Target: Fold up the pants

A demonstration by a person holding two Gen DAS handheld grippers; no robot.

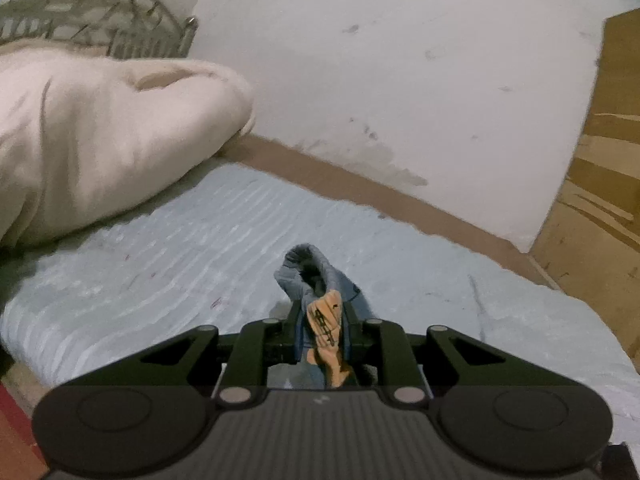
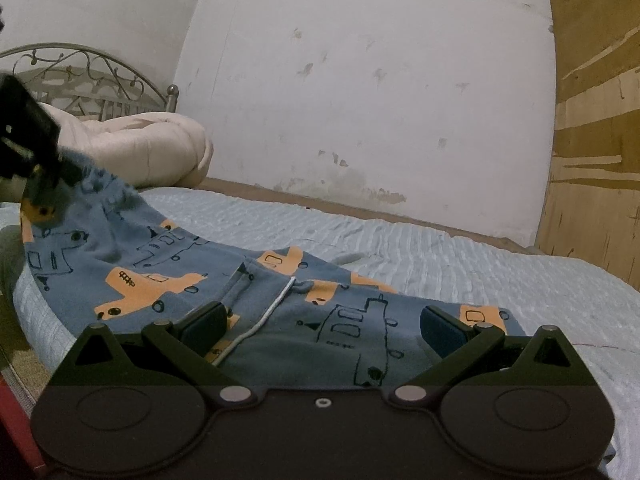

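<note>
Item: pants [image 2: 168, 276], blue w/ orange vehicle print, white drawstring. Location: near edge of bed [image 2: 440, 248], lying across it left to right; left end lifted off the sheet, rest flat.

Left tool [image 1: 322, 320]: closed on a bunched fold of the pants, fabric pinched between the pads and poking out past the tips. In the right wrist view it sits far left, raised, cloth hanging from it.

Right tool [image 2: 324, 324]: jaws wide apart, low over the pants' near right part, holding nothing; whether the pads touch the cloth can't be told.

Other: cream duvet [image 1: 100, 128] at far left by metal headboard [image 2: 80, 76]; stained wall [image 2: 360, 100] behind; wooden board [image 2: 592, 140] far right.

Risks, as judged:
- Grip is on a small bunch only; a fast lift could let it slip out, dropping the end.
- One-sided lift w/ right end unpinned may drag the whole garment left, toward the bed's near edge.
- Fold may land skewed, legs misaligned.
- Drawstring could snag the right tool on closing.
</note>
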